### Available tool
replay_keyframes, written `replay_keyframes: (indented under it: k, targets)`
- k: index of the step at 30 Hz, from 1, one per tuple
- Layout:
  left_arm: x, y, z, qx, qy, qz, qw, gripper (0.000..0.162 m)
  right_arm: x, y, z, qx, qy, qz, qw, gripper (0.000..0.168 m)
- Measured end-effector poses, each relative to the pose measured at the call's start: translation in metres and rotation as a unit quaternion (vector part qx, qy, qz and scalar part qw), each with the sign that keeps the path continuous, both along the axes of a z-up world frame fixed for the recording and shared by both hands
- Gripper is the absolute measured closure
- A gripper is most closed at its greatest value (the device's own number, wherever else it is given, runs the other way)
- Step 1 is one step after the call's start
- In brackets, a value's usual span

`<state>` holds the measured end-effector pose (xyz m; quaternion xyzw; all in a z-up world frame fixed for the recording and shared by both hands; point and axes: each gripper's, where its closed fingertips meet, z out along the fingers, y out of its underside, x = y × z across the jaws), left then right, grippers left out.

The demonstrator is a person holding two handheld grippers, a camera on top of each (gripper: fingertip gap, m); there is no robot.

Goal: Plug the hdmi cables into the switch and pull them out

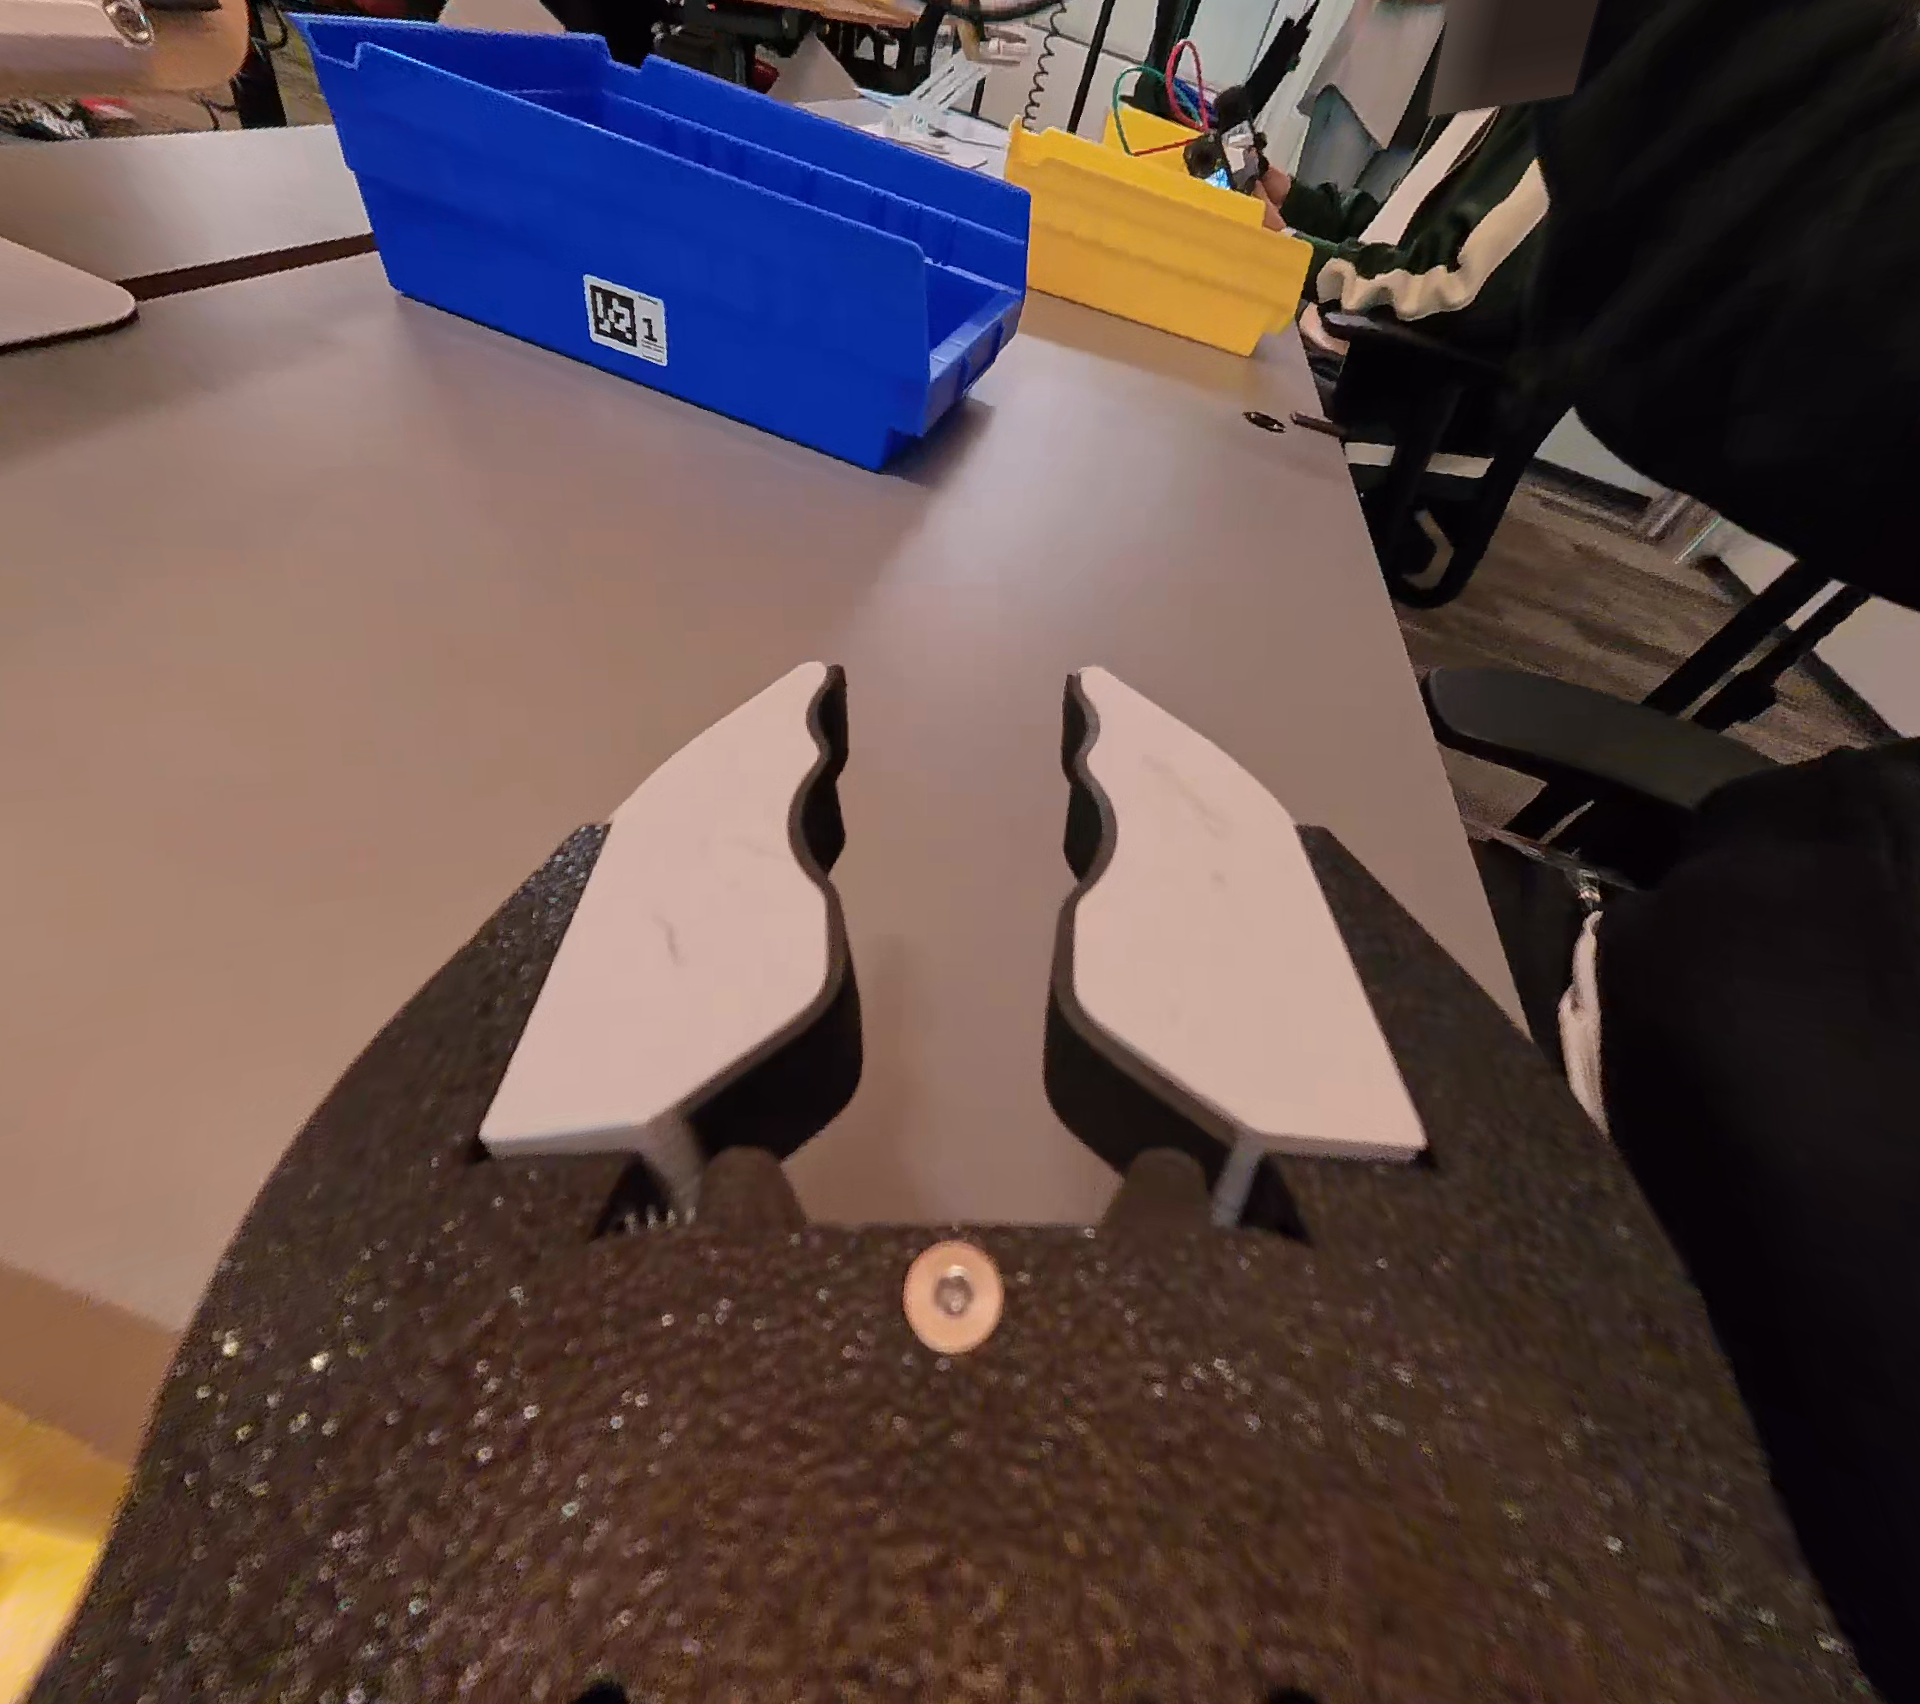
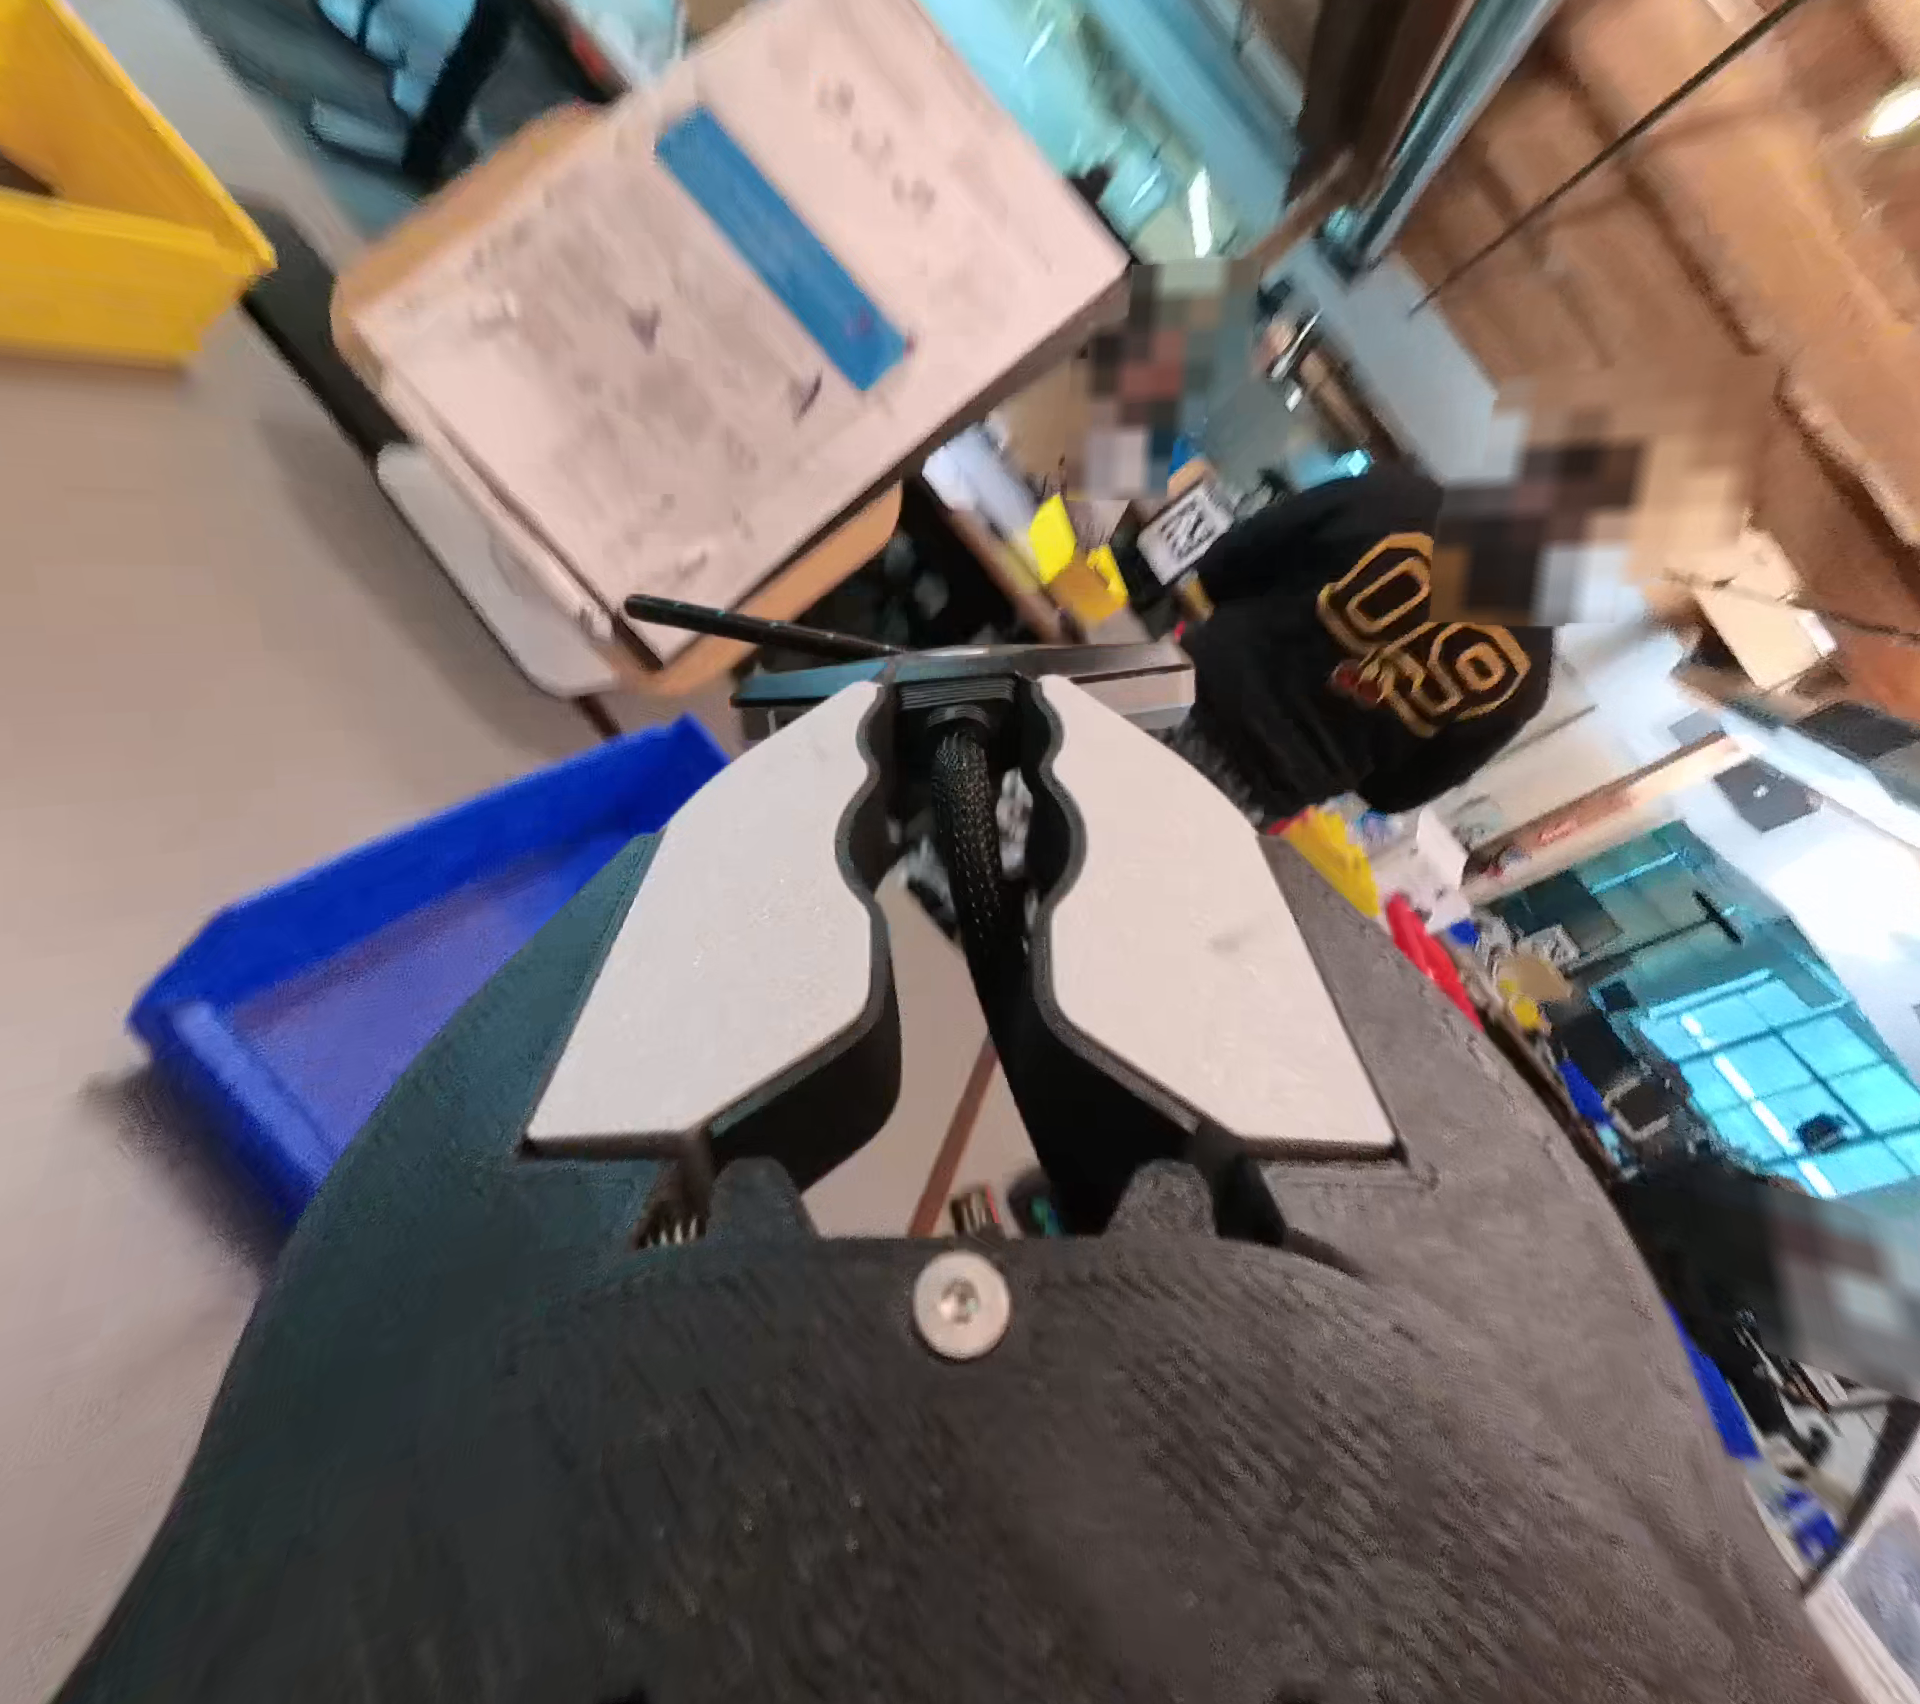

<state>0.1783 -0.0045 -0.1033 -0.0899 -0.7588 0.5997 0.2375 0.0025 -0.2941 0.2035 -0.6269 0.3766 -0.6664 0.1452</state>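
Note:
In the right wrist view, my right gripper is shut on the plug end of a black braided HDMI cable. The cable runs back between the fingers toward the camera. The plug meets the edge of a thin, flat dark switch that lies crosswise just past the fingertips and is held off the table. A thin black rod or cable sticks out to the switch's left. This view is tilted and blurred. In the left wrist view, my left gripper is open and empty, low over the grey table. No cable or switch shows there.
A blue bin with a tag stands on the table ahead of the left gripper, with a yellow bin behind it. The table's right edge borders a chair armrest and a person's dark sleeve. The blue bin and a yellow bin also show in the right wrist view.

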Motion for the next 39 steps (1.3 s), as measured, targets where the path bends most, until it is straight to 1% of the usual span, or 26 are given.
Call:
replay_keyframes:
  k: [3,5,9,13,16,19,21,23,26,29,34,37,38,39]
  targets:
    - [0.002,-0.001,-0.004,0.004,-0.002,0.0,1.0,0.124,0.024,-0.026,-0.035,0.022,0.097,-0.008,0.995,0.145]
    - [0.0,-0.001,-0.006,0.004,0.002,-0.007,1.0,0.123,0.044,-0.036,-0.057,0.039,0.135,-0.003,0.99,0.145]
    - [-0.004,-0.002,-0.009,0.01,0.012,-0.021,1.0,0.123,0.083,-0.047,-0.088,0.071,0.167,0.007,0.983,0.145]
    - [-0.008,0.0,-0.003,-0.012,0.022,-0.036,0.999,0.125,0.117,-0.055,-0.111,0.139,0.176,0.026,0.974,0.144]
    - [-0.012,0.002,0.002,-0.031,0.025,-0.053,0.998,0.125,0.136,-0.067,-0.122,0.211,0.154,0.028,0.965,0.145]
    - [-0.013,0.004,0.009,-0.054,0.047,-0.062,0.996,0.125,0.148,-0.081,-0.137,0.275,0.126,0.013,0.953,0.145]
    - [-0.012,0.004,0.013,-0.06,0.067,-0.065,0.994,0.125,0.151,-0.088,-0.148,0.302,0.11,0.004,0.947,0.145]
    - [-0.01,0.005,0.015,-0.063,0.082,-0.065,0.992,0.125,0.15,-0.094,-0.158,0.345,0.092,-0.001,0.934,0.145]
    - [-0.009,0.005,0.016,-0.069,0.089,-0.067,0.991,0.127,0.148,-0.101,-0.166,0.394,0.046,0.006,0.918,0.145]
    - [-0.013,0.005,0.015,-0.064,0.086,-0.075,0.991,0.126,0.146,-0.104,-0.168,0.43,0.009,0.02,0.903,0.145]
    - [-0.018,0.004,0.012,-0.053,0.082,-0.087,0.991,0.127,0.144,-0.109,-0.172,0.468,-0.014,0.021,0.883,0.145]
    - [-0.016,0.005,0.014,-0.059,0.087,-0.084,0.991,0.127,0.144,-0.111,-0.171,0.506,-0.032,0.014,0.862,0.145]
    - [-0.015,0.005,0.015,-0.062,0.09,-0.083,0.991,0.127,0.145,-0.112,-0.168,0.503,-0.031,0.003,0.863,0.145]
    - [-0.014,0.006,0.016,-0.064,0.094,-0.082,0.99,0.128,0.145,-0.11,-0.163,0.489,-0.023,-0.008,0.872,0.145]
